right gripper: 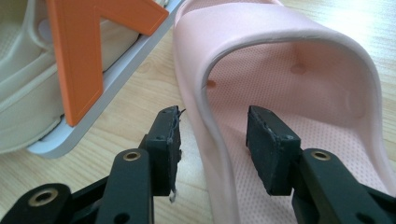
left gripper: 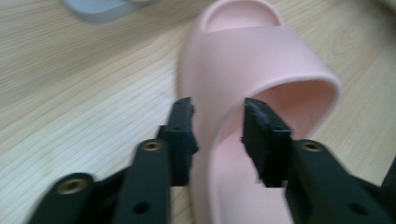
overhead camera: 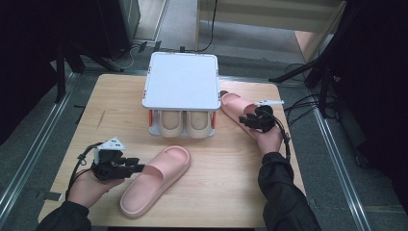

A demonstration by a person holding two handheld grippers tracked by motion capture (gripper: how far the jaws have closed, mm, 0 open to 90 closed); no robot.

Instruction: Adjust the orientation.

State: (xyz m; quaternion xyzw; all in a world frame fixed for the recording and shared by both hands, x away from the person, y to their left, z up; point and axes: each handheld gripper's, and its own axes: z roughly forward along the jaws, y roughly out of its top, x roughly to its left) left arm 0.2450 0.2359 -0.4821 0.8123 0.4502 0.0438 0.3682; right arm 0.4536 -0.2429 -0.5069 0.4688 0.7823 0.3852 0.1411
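The near pink slipper [overhead camera: 156, 180] lies flat on the desk [overhead camera: 231, 192] in front of the white shoe rack [overhead camera: 182, 79], and your left hand-held gripper [overhead camera: 137, 167] straddles its side wall with the jaws parted and no pad pressing it. The second pink slipper [overhead camera: 235, 107] lies just right of the rack; your right hand-held gripper [overhead camera: 246, 119] has one jaw inside its strap opening and one outside, standing apart from the wall. Two beige slippers [overhead camera: 185, 122] sit on the rack's lower shelf
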